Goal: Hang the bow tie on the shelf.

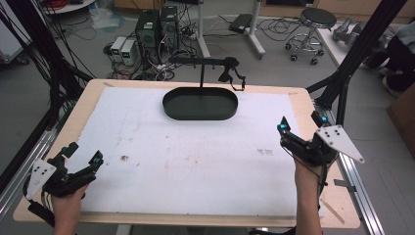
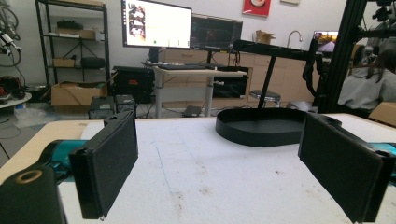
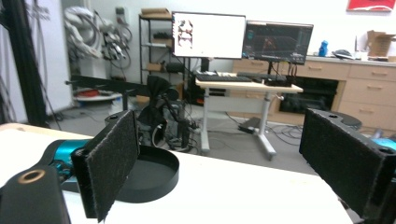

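A black oval tray (image 1: pixel 199 104) lies at the far middle of the white table mat (image 1: pixel 195 156); it looks empty. A black stand with a horizontal arm (image 1: pixel 203 61) rises just behind it. My left gripper (image 1: pixel 84 155) rests at the near left corner, held by a hand, jaws wide apart with nothing between them. The tray (image 2: pixel 261 126) sits ahead and to the right in the left gripper view. My right gripper (image 1: pixel 298 125) hovers at the right edge, open and empty, with the tray (image 3: pixel 149 179) low on the left in its view.
The table has a wooden rim (image 1: pixel 78 107) around the mat. Black frame posts (image 1: pixel 352 58) stand at the right, metal rails run along both sides. Computers and cables (image 1: pixel 151 34) and a stool (image 1: pixel 313 29) sit on the floor beyond.
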Demonstrator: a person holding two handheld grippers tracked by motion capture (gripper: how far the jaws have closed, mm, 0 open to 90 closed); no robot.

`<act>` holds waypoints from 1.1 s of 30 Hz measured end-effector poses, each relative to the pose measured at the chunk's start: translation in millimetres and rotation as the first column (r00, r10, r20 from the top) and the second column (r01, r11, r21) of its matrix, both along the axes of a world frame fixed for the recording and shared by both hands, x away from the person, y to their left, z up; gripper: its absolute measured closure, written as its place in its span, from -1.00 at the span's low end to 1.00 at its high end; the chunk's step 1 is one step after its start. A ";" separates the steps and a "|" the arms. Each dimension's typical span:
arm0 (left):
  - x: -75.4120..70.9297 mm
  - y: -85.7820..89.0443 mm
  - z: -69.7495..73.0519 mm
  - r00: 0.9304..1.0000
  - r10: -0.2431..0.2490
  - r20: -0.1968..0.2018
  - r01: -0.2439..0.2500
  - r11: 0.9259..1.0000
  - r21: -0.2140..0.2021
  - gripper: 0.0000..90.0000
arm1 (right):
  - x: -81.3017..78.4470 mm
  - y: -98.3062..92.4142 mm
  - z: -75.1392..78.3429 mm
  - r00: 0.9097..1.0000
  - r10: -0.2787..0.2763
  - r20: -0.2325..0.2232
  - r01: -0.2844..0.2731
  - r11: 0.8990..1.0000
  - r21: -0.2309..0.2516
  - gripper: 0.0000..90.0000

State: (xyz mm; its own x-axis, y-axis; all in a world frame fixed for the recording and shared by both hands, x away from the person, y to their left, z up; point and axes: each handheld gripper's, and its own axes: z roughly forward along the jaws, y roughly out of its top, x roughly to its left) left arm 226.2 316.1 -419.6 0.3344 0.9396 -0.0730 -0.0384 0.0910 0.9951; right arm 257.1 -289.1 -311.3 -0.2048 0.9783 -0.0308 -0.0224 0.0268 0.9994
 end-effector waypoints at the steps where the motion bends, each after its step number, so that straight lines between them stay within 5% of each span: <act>1: 0.0 0.0 0.1 1.000 0.002 0.000 -0.002 1.000 0.002 -0.72 | -3.8 -2.5 -3.1 1.000 0.009 0.010 -0.009 1.000 0.009 -0.75; 10: -1.2 3.6 -0.6 1.000 0.023 0.000 -0.023 1.000 0.018 -0.72 | -21.8 -19.8 -40.8 0.999 0.044 0.011 -0.045 0.999 0.017 -0.75; 14: -0.5 3.4 -2.3 1.000 0.020 0.002 -0.020 0.999 0.026 -0.72 | -25.6 -29.7 -64.4 0.998 0.052 -0.047 -0.051 0.999 0.015 -0.76; 33: 1.4 -2.3 -7.8 1.000 0.008 -0.021 -0.008 0.999 0.035 -0.72 | -38.9 -36.3 -97.3 0.995 0.061 -0.083 -0.058 0.997 0.044 -0.75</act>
State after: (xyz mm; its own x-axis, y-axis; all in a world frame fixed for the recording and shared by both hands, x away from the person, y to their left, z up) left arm 227.6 313.8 -427.4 0.3256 0.9443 -0.0474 -0.0180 0.0563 0.9982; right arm 218.1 -325.4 -408.5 -0.2628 0.9644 0.0290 0.0621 -0.0131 0.9980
